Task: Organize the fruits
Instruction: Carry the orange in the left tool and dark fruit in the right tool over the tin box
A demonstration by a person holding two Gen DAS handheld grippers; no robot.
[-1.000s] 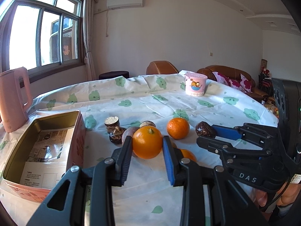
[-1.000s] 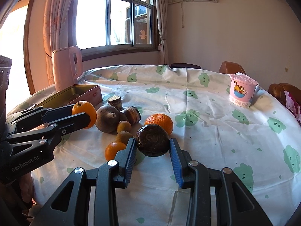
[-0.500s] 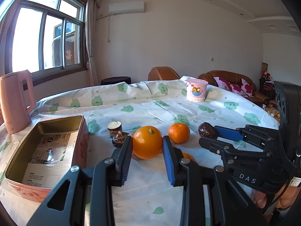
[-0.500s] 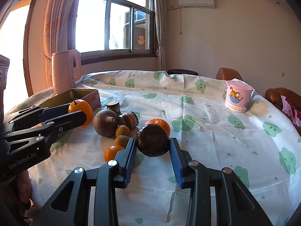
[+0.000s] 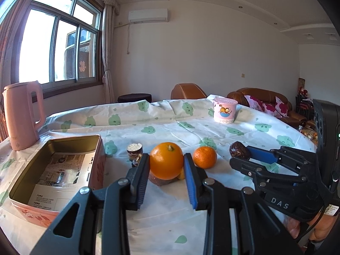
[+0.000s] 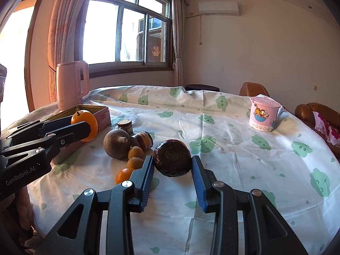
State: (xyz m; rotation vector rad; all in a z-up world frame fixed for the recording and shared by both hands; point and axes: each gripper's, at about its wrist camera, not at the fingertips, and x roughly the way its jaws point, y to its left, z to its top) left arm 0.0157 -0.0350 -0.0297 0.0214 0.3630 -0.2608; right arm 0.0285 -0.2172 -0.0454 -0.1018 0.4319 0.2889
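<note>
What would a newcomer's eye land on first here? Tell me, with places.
First, the big orange clamped in the left gripper, lifted near the open tin box at the table's left. Next, the dark brown fruit clamped in the right gripper, above the cloud-print tablecloth. Behind it sits a loose heap of fruit, with a pink kettle by the window.

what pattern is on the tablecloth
White with scattered green smiling cloud shapes on the tablecloth; it shows best in the right wrist view.
</note>
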